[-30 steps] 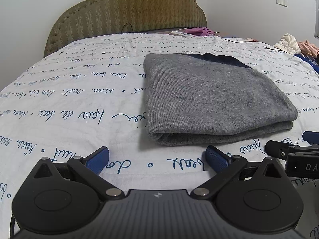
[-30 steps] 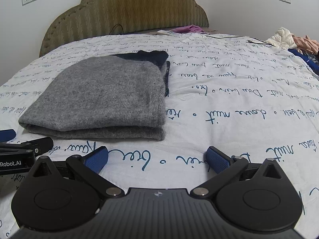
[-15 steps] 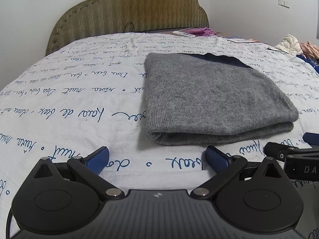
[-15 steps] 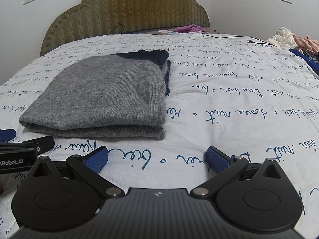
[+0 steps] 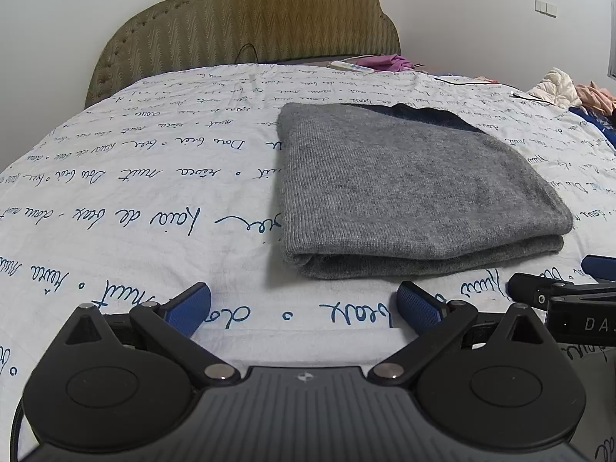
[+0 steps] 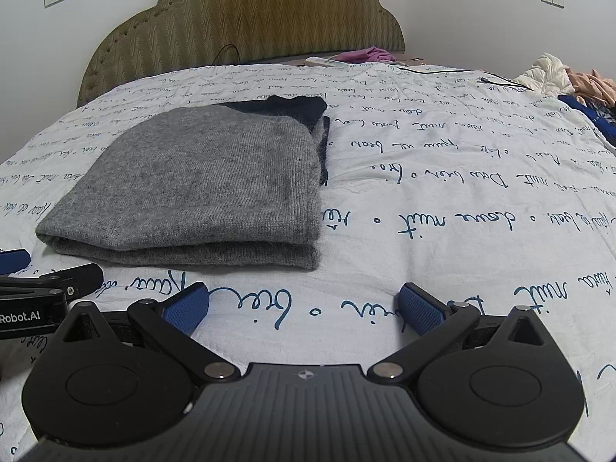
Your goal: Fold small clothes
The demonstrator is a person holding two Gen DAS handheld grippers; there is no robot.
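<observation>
The folded grey knitted garment with a dark navy part (image 5: pixel 415 188) lies on the white script-printed bedsheet (image 5: pixel 154 200), just ahead of both sets of fingers, its long axis running away from them. The left gripper (image 5: pixel 304 302) and the right gripper (image 6: pixel 304 302) are both spread wide and empty. The garment sits ahead-right of the left fingers and ahead-left of the right, about equally near both. Nothing has visibly shifted since a second ago.
</observation>
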